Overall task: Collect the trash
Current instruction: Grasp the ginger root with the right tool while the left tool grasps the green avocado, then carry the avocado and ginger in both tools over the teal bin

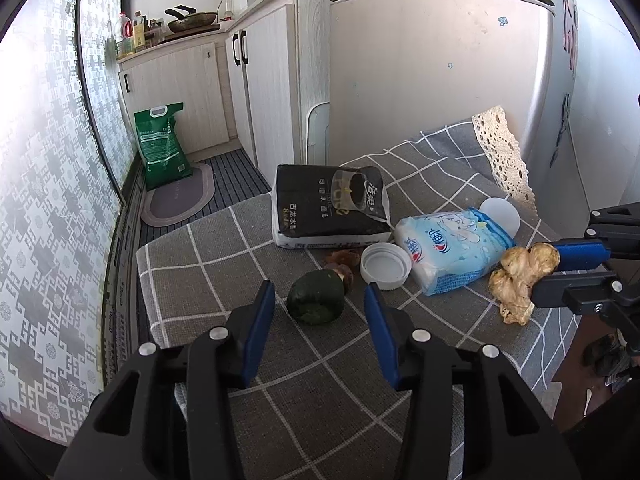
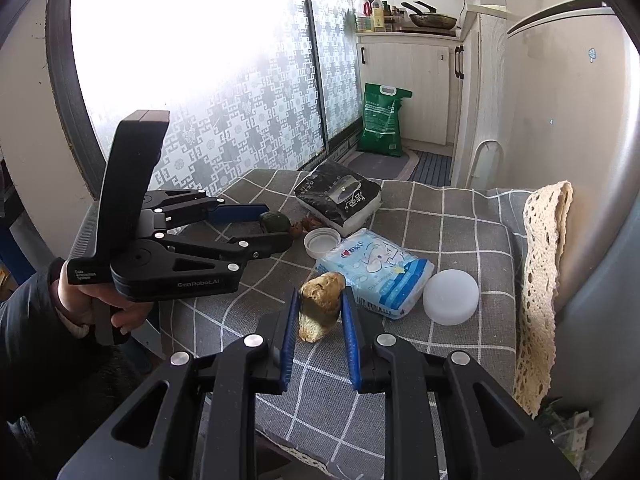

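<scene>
We see the ginger root [image 2: 322, 306] on the checked bench [image 2: 460, 224] cloth, clamped between the blue pads of the right gripper [image 2: 320, 316]. Touching it at 1 o'clock lies the blue tissue pack [image 2: 380, 270], with a white round lid [image 2: 451, 297] at the pack's 3 o'clock. The left gripper [image 1: 320, 300] stands with its fingers apart, the dark avocado [image 1: 316, 297] between their tips, unclamped. At the avocado's 1 o'clock sits a white cap [image 1: 385, 266], and beyond it a black bag [image 1: 330, 212].
</scene>
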Demonstrator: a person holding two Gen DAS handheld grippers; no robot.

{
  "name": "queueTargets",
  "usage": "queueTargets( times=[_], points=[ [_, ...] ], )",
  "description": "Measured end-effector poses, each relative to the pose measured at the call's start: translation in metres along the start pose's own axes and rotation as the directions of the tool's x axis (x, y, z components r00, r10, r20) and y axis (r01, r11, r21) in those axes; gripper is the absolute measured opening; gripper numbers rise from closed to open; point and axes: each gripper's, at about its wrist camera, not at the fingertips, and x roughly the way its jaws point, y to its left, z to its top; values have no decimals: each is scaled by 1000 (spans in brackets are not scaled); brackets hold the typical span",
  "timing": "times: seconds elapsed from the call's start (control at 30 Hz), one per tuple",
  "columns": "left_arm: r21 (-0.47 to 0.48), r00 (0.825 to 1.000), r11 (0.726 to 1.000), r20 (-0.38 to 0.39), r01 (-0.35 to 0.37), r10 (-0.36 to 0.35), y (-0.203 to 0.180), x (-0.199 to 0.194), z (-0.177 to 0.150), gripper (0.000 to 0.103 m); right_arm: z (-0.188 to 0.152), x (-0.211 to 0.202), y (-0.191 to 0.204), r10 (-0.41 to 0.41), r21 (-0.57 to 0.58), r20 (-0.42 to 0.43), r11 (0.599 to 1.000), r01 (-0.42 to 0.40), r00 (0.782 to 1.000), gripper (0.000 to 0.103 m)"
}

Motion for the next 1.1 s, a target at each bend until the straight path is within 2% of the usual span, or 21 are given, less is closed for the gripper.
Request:
queueTargets(
  times=[0.13, 0.2, 0.73, 1.0, 1.1],
  points=[
    [-12, 1000, 1000, -10, -17, 17, 3, 3, 0, 40, -1, -2, -3, -1, 11, 6, 1000, 1, 1000, 21],
    [-15, 1000, 1000, -12, -23, 23, 3, 3, 1, 29, -1, -2, -4, -1, 15, 7, 1000, 1, 1000, 21],
    [-104, 997, 993, 62, 52, -46, 19, -29, -8, 28, 16, 16, 23, 0, -17, -13, 1000, -1, 1000, 21],
    [-197, 990, 975, 110, 104, -83, 52, -54, -17, 28, 33, 35, 54, 15, -63, -34, 998, -17, 999, 21],
    [-216, 991, 972, 120, 89, -63, 66, -64, -24, 28, 39, 42, 68, 18, -82, -41, 996, -21, 999, 21]
  ],
)
